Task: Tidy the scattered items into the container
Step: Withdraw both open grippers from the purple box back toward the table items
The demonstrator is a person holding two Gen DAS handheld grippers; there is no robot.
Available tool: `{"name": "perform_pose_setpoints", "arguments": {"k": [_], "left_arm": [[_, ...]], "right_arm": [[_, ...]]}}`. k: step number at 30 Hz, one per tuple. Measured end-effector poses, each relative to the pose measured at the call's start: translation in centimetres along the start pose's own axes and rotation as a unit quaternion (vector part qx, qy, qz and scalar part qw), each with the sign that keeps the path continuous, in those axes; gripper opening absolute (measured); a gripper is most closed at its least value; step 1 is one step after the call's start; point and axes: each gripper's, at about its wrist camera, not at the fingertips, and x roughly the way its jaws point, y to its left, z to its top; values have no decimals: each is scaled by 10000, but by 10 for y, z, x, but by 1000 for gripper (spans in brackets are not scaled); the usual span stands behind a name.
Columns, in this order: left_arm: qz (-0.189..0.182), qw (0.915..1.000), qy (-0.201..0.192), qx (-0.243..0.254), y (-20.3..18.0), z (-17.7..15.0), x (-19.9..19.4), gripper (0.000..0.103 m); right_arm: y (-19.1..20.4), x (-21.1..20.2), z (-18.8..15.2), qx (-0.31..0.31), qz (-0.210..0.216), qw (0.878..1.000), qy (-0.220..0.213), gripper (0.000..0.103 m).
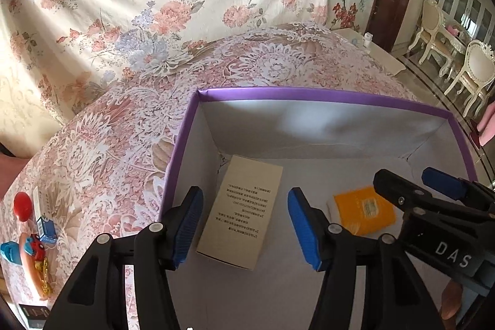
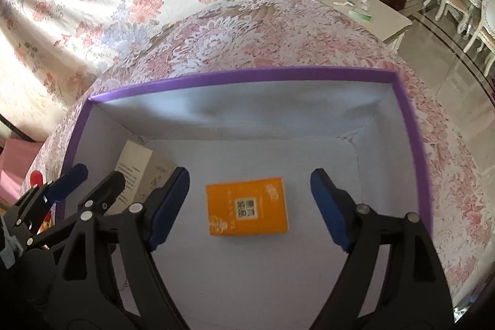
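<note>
A purple-rimmed box (image 1: 309, 92) with a white inside stands on the floral table; it also shows in the right wrist view (image 2: 235, 76). A beige carton (image 1: 241, 212) and an orange packet (image 1: 365, 209) lie on its floor. My left gripper (image 1: 246, 228) is open and empty above the beige carton. My right gripper (image 2: 250, 206) is open and empty above the orange packet (image 2: 247, 206); the beige carton (image 2: 139, 172) lies to its left. Each gripper shows in the other's view, the right one (image 1: 414, 184) and the left one (image 2: 89, 178).
Scattered items lie on the table left of the box: a red round object (image 1: 22, 205), a small blue box (image 1: 45, 228), a red toy car (image 1: 36, 245) and a gold chain (image 1: 45, 277). A side table (image 2: 365, 8) and chairs stand at the right.
</note>
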Motion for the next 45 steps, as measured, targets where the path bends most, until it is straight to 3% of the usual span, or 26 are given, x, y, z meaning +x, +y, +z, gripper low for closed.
{"name": "perform_pose_setpoints", "arguments": {"k": [8, 17, 24, 33, 38, 45], "left_arm": [[-137, 9985, -525, 60, 10, -8, -38, 67], [-423, 9882, -1466, -104, 47, -49, -106, 68], [-171, 9823, -1821, -391, 75, -106, -142, 69], [116, 9818, -1712, -819, 128, -180, -156, 69], [272, 9797, -1740, -956, 164, -221, -159, 70], [357, 9779, -1442, -1471, 221, -273, -147, 71]], "right_arm": [[17, -36, -18, -357, -420, 9971, -525, 89], [48, -78, -74, -312, -117, 9882, -1498, 89], [76, -107, -118, -480, 31, 9758, -2131, 93], [134, -105, -175, -1016, 247, 9697, -2210, 93], [168, -101, -210, -1211, 607, 9683, -2101, 94], [215, -84, -245, -1646, 911, 9646, -1846, 94]]}}
